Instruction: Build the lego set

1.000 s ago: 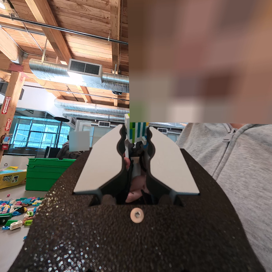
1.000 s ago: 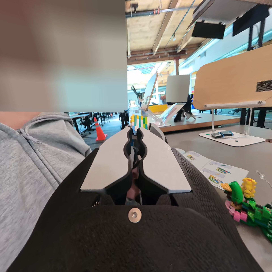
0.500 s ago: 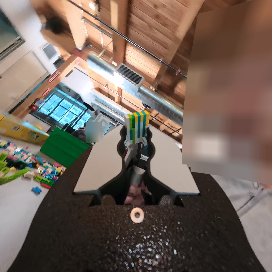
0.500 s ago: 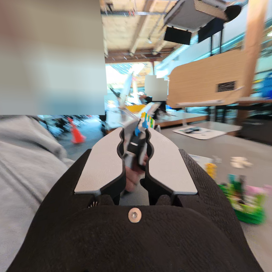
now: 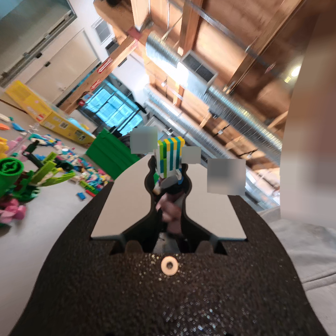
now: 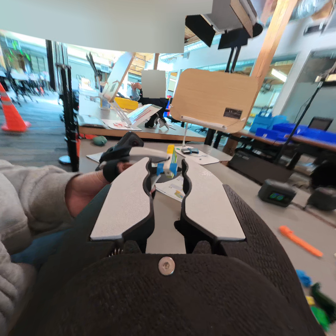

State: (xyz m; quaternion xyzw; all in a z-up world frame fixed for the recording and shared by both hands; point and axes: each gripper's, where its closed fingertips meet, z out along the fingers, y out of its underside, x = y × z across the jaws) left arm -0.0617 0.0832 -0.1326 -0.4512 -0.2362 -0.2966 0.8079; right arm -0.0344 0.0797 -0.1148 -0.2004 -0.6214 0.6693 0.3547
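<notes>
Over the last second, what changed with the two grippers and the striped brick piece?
The right gripper let go: a second ago its fingers were nearly closed at the striped brick piece, now they stand apart and backed off from it. The left gripper rolled, its view tilting from level toward the brick pile on the table. It still grips the striped piece.

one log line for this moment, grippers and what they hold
left gripper: shut on striped brick piece | right gripper: open, fingers clear of it | table: orange tool
</notes>
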